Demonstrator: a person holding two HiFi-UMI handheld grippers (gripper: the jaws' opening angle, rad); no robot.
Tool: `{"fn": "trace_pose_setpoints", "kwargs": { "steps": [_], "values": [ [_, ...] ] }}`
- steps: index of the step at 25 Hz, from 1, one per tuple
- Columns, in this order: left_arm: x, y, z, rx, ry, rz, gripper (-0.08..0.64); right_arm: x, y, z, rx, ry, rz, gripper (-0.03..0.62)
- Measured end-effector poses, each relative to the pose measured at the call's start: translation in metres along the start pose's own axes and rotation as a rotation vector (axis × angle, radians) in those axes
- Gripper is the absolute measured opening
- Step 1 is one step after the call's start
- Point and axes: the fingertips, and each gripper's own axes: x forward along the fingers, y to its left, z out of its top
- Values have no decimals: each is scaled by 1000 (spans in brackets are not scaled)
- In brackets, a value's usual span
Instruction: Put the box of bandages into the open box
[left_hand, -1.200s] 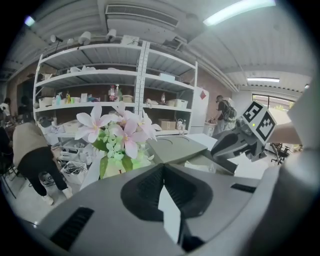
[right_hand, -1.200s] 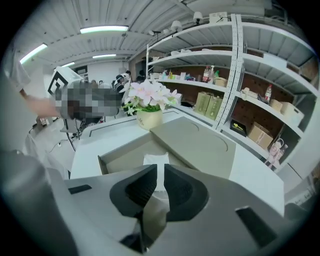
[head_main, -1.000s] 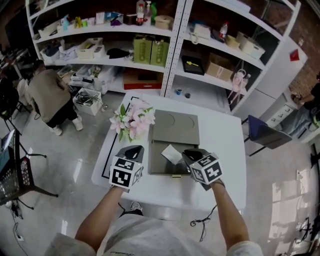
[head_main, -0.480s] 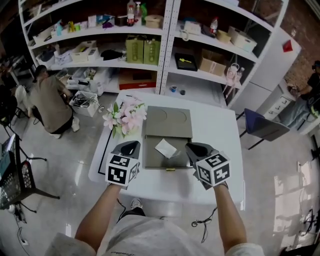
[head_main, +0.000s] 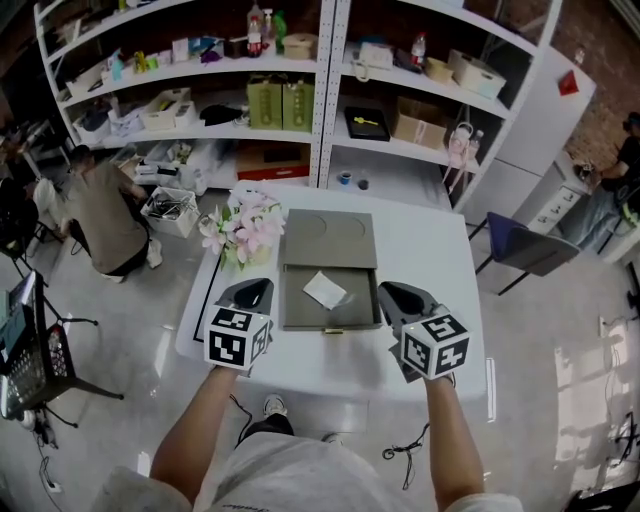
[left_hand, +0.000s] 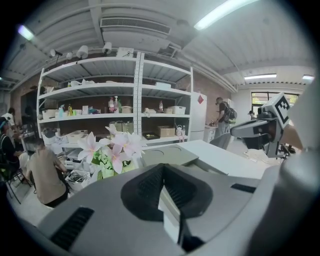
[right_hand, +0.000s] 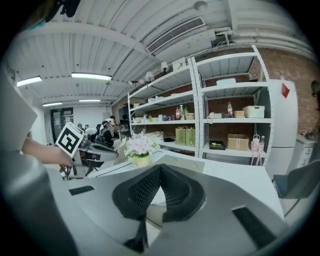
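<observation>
On the white desk (head_main: 440, 255), the box of bandages (head_main: 325, 290) lies inside the open box (head_main: 355, 308), flanked by the left gripper (head_main: 250, 294) and right gripper (head_main: 398, 298), pink flowers (head_main: 238, 225) beyond its left corner.

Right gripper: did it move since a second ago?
Yes. The right gripper pulled back rightward, off the open box, now beside its right wall.

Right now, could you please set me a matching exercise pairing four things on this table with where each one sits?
Things:
1. box of bandages
2. flowers
3. left gripper
4. right gripper

Places:
A. right of the open box
B. inside the open box
C. beside the lid, at the far left of the table
D. left of the open box

Pairs: 1-B, 2-C, 3-D, 4-A
</observation>
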Motion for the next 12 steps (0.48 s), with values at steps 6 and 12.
{"fn": "trace_pose_setpoints", "kwargs": {
  "steps": [6,12],
  "values": [
    [-6,-7,1,6,-8,21,5,-18,-11,-3,10,-48,-36,5],
    [-10,-15,2,3,-12,34,5,-31,-16,-6,26,-67,-47,5]
  ]
}}
